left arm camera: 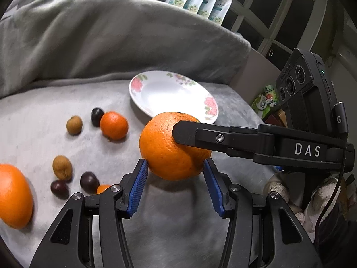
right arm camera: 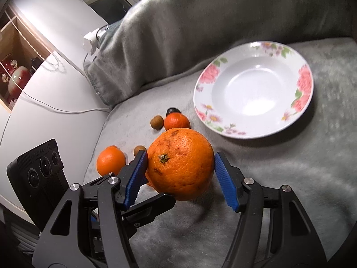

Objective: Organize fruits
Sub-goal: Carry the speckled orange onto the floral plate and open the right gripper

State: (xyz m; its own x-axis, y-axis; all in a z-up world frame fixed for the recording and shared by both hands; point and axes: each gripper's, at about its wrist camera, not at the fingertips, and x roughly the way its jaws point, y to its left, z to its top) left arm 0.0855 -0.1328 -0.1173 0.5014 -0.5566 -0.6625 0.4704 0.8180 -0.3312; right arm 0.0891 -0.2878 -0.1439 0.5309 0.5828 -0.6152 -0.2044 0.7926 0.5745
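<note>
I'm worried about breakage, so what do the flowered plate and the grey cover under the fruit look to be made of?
The flowered plate looks like glazed ceramic, possibly melamine: glossy white with bright glare and printed pink roses. The grey cover looks like soft plush fleece: matte, with brushed, uneven pile.

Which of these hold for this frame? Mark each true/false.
1. The floral plate has no fruit on it. True.
2. The large orange sits between the blue pads of the left gripper. True.
3. The large orange lies on the plate. False: it is short of the plate, over the grey cloth.
4. Only one gripper is at the large orange. False: the right gripper flanks it too, with one finger across its top in the left wrist view.
5. A mandarin lies on the cloth right beside a dark fruit. True.
</note>
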